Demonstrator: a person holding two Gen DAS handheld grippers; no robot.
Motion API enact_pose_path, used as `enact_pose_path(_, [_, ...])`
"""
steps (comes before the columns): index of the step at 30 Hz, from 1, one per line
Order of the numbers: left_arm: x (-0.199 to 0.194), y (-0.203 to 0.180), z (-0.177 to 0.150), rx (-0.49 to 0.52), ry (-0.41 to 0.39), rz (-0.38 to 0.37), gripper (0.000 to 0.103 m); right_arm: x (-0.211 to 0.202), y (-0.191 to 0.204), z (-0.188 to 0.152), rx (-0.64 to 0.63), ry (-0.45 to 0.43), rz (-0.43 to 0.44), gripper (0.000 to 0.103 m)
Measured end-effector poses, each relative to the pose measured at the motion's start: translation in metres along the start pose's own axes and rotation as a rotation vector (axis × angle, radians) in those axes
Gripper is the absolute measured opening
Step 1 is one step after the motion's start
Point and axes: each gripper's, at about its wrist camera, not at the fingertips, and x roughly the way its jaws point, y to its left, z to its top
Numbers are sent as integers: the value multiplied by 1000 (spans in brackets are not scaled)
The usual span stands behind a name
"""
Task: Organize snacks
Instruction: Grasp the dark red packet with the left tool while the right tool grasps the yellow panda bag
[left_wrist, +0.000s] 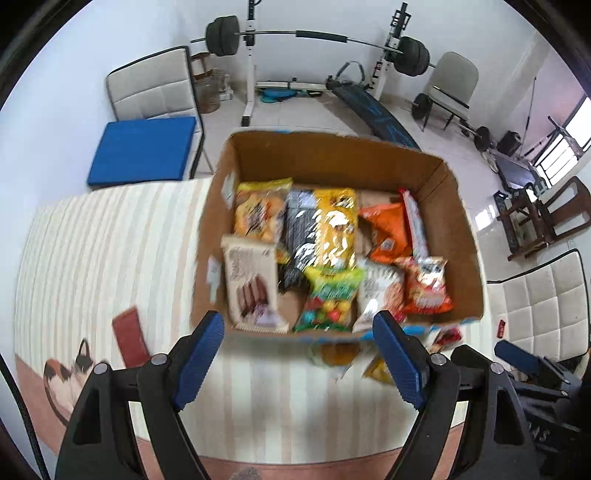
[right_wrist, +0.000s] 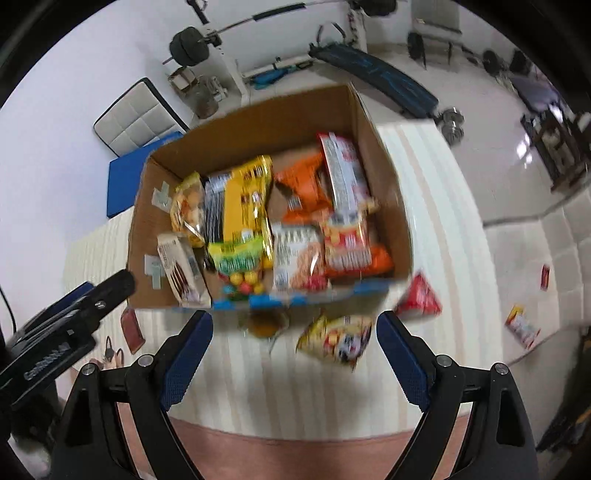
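Most snacks fill the box (left_wrist: 332, 158) — three packets (right_wrist: 338, 338) wait on the near tabletop (right_wrist: 295, 387) — both tongs (left_wrist: 299, 325) (right_wrist: 295, 321) gape empty.

both my views are bright with even daylight, which in my left view comes from the white-glowing windows (left_wrist: 565, 147) at the far right, and shadows stay soft and faint on the cream striped tablecloth (left_wrist: 110, 251). motion blur smears the open brown cardboard box (left_wrist: 332, 155) and its packets in both views, worse in my right one, where the yellow packet on the cloth (right_wrist: 338, 339) is unreadable, while glare flashes off the shiny yellow foil bag (left_wrist: 334, 225). the fisheye bends the long steel barbell (left_wrist: 314, 37) into a curve, and black vignette fills the corners.
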Motion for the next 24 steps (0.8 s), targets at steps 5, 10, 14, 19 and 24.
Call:
enact_pose_path(5, [23,6,-35,-31,76,19,82,44,-33,-28,126,106,21,93])
enact_pose_path(10, [50,9,-60,-51,155,49,82,85,-52,-34,174,148,37,93])
enact_pose_path(14, [65,17,-72,-77,191,77,82,115,-58,-31,200,166,54,92])
enact_pose_path(19, [78,28,-83,-100,219,106,82,141,-61,-27,242,192,65,70])
enact_pose_path(24, [81,44,-89,-136,240,121,82,138,-54,-36,220,178,29,60])
